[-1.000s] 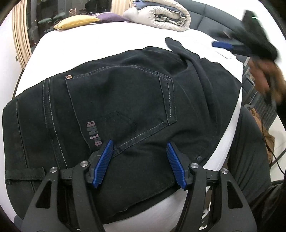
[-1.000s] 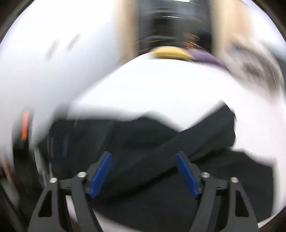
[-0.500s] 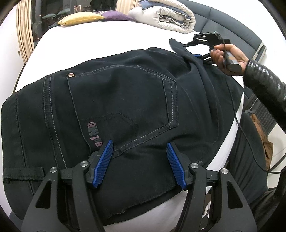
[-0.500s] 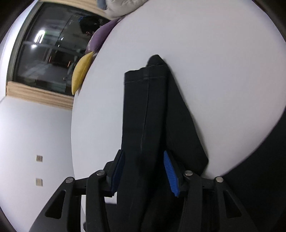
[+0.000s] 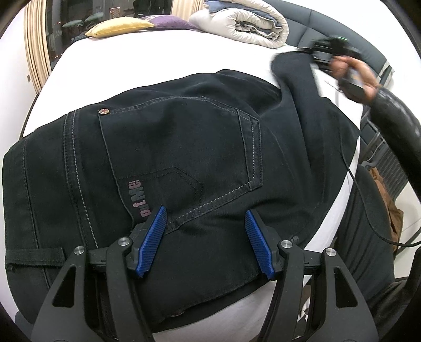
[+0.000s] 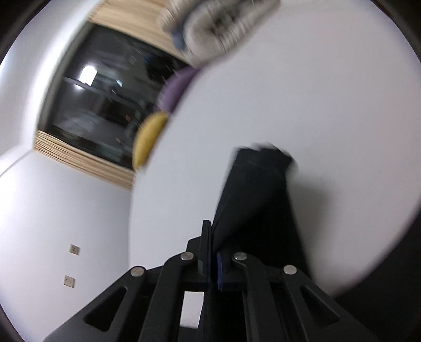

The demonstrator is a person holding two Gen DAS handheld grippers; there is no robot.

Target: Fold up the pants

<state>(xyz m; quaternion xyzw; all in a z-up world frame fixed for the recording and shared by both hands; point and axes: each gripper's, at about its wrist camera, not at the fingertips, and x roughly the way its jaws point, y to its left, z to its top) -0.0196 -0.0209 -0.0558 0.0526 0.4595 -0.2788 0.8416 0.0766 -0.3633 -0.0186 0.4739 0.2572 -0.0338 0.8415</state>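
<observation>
Black denim pants (image 5: 184,157) lie across the white bed (image 5: 158,58), seat and back pocket uppermost, with the legs running off toward the far right. The left tongs (image 5: 204,242) hover just over the seat near the pocket's lower corner, released, blue pads (image 5: 151,242) well apart and pinching nothing; they sit where they sat a second ago.

The change is all on the right. A second ago the right tongs (image 6: 213,252) were spread wide over the leg cloth; half a second ago they straddled the leg end with the jaws partly drawn in; now they have just closed and are clenched on the edge of the leg (image 6: 257,200), the cloth pinched between the pads and rising out of them. In the left wrist view the person's hand (image 5: 352,76) and that tool are blurred at the far right, and the leg end (image 5: 292,68) stands lifted off the sheet rather than lying flat as before.

That suggests the grasp for the next fold is made: the leg end is secured and probably ready to be carried back over the seat toward the waistband. The left tongs seem placed to steady the seat, though they hold nothing yet. A thin pinch at the hem could slip under the denim's weight.

A rolled duvet (image 5: 244,23) and yellow cushion (image 5: 118,26) sit at the bed's far end, well apart from the pants.
</observation>
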